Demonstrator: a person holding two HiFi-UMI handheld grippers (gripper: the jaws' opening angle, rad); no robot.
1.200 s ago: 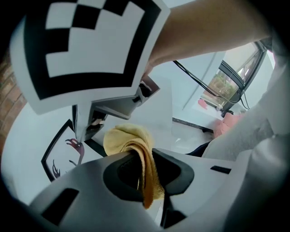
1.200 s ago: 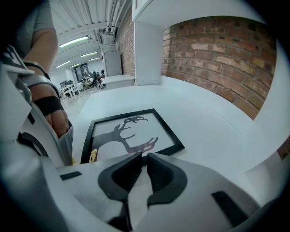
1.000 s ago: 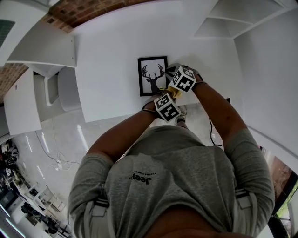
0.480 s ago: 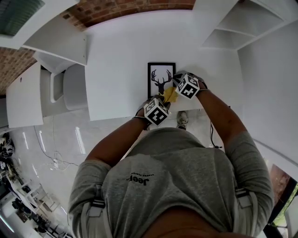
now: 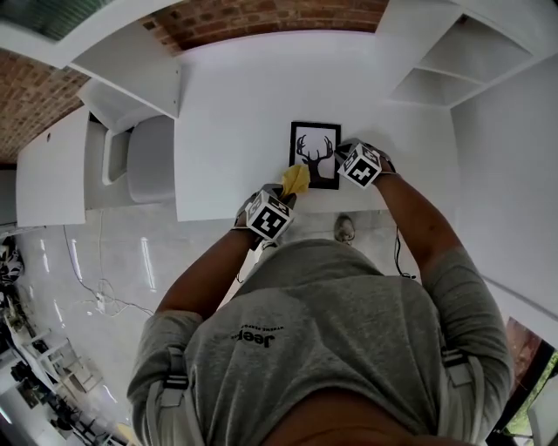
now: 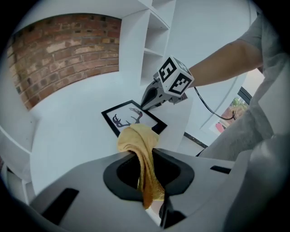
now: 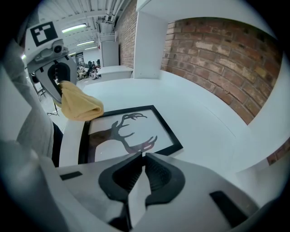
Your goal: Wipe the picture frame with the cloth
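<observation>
A black picture frame with a stag's antlers in silhouette lies flat on the white table. My left gripper is shut on a yellow cloth. The cloth bunches out past the jaws and hangs just off the frame's near left corner. In the right gripper view the cloth hangs beside the frame with the left gripper above it. My right gripper is shut, with its tips resting on the frame's edge. Nothing is between them.
White shelves stand at the table's far right and a brick wall runs behind. A white chair sits left of the table. A cable and a person's shoe are on the floor.
My left gripper has carried the cloth left, away from the right gripper and off toward the frame's near left corner. The right gripper has stayed at the frame's edge.
</observation>
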